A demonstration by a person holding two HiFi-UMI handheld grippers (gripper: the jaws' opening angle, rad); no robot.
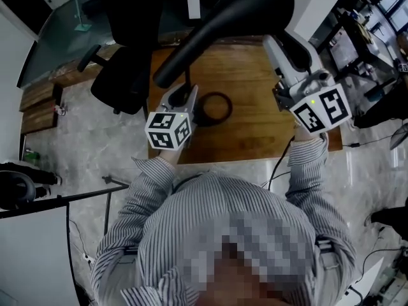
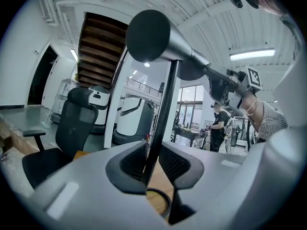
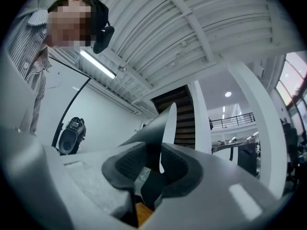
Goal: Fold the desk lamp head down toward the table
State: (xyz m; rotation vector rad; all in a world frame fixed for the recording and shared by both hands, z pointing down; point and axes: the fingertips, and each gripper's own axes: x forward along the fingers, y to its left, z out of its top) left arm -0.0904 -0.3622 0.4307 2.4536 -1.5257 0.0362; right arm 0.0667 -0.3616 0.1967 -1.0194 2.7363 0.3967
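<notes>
Nearest the head camera is the person's striped shirt point(image 1: 217, 222), with both sleeves reaching forward over the near edge of the wooden desk point(image 1: 255, 126).

At the near left part of the desk, the left gripper point(image 1: 185, 99) points roughly level at the lamp stem point(image 2: 165, 104). Its jaws stand partly open around this thin, upright stem. The stem runs close along one pad, and a sliver of desk shows between the stem and the other pad.

Just right of the left gripper, the ring-shaped lamp base point(image 1: 215, 107) lies flat on the desk.

Above the desk, the lamp head point(image 1: 229, 24) is a long dark body. It runs from over the left gripper toward the far right and is not folded down.

At the far right end of the lamp head, the right gripper point(image 1: 277, 43) is held raised. Its jaws stand wide apart with the edge of the lamp head between them.

Left of the desk, a black office chair point(image 1: 121, 75) stands on the floor.
</notes>
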